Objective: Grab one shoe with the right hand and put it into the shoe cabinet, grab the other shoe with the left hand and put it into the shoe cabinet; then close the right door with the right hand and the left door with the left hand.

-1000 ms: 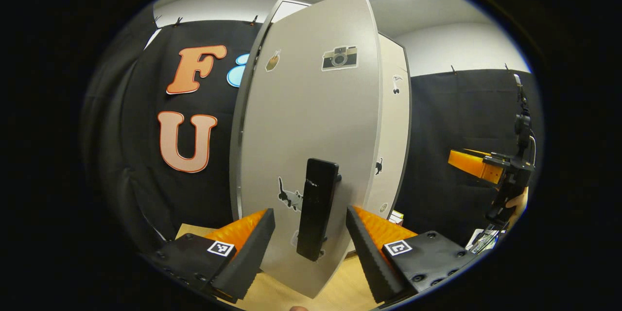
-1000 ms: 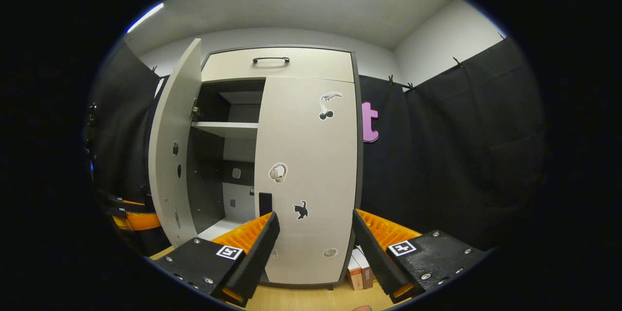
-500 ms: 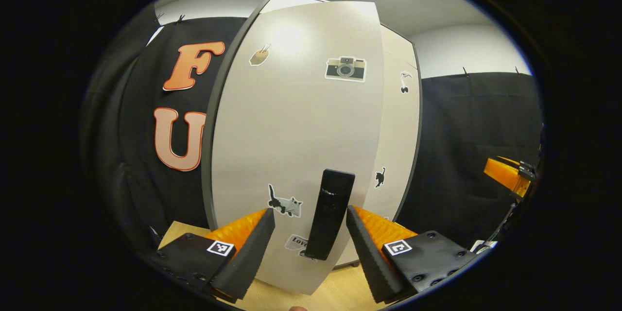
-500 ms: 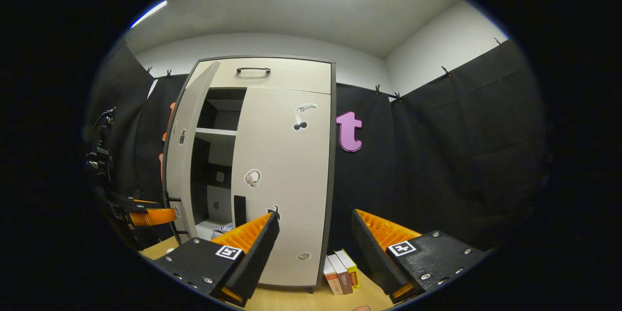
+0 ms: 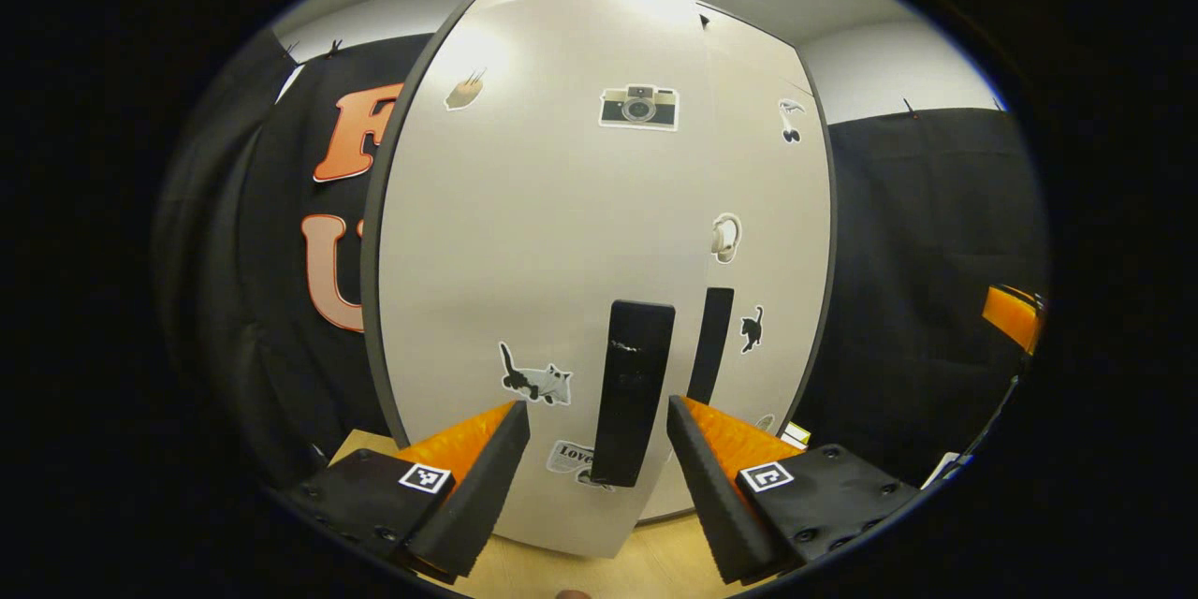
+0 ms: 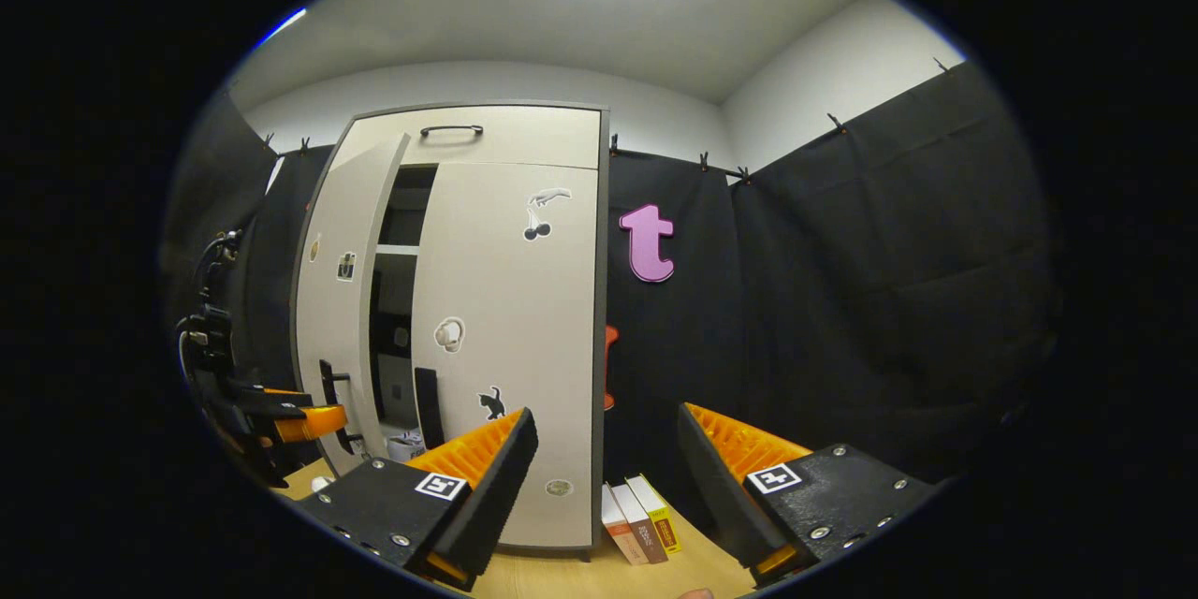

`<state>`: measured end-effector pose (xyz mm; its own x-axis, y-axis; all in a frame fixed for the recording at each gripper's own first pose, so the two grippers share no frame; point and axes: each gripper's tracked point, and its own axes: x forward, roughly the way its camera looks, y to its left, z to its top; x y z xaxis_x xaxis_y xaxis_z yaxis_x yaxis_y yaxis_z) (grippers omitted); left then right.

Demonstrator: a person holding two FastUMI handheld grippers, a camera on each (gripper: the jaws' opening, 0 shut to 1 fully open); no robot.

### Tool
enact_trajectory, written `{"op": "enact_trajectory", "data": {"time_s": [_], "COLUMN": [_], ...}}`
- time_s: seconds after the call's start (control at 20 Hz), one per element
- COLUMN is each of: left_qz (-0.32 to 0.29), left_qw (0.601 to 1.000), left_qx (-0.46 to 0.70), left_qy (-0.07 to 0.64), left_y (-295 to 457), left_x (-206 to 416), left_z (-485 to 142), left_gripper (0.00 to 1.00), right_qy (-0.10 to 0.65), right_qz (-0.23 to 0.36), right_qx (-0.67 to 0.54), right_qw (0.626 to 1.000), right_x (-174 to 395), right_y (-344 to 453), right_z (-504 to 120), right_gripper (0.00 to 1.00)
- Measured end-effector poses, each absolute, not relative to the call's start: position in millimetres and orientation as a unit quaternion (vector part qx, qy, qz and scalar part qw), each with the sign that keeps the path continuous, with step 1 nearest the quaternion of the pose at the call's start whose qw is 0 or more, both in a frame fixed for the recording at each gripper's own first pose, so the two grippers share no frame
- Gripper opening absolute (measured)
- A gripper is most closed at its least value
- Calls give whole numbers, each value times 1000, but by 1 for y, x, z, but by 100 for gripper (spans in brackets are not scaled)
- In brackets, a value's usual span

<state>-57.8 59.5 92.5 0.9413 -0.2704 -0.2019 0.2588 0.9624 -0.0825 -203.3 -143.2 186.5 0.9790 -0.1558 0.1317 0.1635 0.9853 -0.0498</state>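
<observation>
We are facing the cabinet [image 6: 505, 318], left door [image 5: 524, 253] ajar, books [image 6: 641, 529] standing beside it, both grippers [image 5: 597, 477] [image 6: 604, 487] released, the shoes inside hard to make out.

the left gripper [image 5: 597, 477] sat at the bottom of the frame, its fingers [image 5: 487, 477] spread wide and touching nothing. between them rose the dark handle [image 5: 633, 391] of the left door [image 5: 524, 253], which filled the centre. the right door [image 5: 772, 234] lay just right of it, with its own handle [image 5: 711, 344]. wooden surface [image 5: 646, 562] showed below.
</observation>
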Motion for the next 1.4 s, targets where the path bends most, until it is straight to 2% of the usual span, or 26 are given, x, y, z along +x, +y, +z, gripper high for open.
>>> {"op": "enact_trajectory", "data": {"time_s": [0.3, 0.35, 0.45, 0.55, 0.6, 1.1, 1.4], "left_qz": [-104, -99, -90, -85, -82, -57, -66], "left_qw": [989, 990, 990, 991, 991, 992, 989], "left_qx": [-6, -5, -2, -4, -4, 6, -3], "left_qy": [104, 104, 108, 108, 106, 109, 132], "left_y": [52, 51, 49, 47, 46, 39, 34], "left_x": [-31, -27, -18, -12, -9, 26, 8], "left_z": [86, 84, 79, 78, 78, 78, 83], "left_gripper": [99, 96, 99, 94, 97, 97, 99], "right_qy": [-58, -57, -55, -53, -52, -37, -31], "right_qz": [-76, -75, -78, -79, -79, -76, -61], "right_qx": [-24, -23, -24, -25, -25, -26, -24], "right_qw": [995, 995, 995, 995, 995, 996, 997], "right_x": [-191, -189, -186, -181, -179, -159, -151], "right_y": [-158, -161, -168, -173, -176, -192, -189], "right_z": [184, 183, 180, 178, 178, 168, 171], "right_gripper": [93, 93, 93, 93, 93, 93, 93]}}
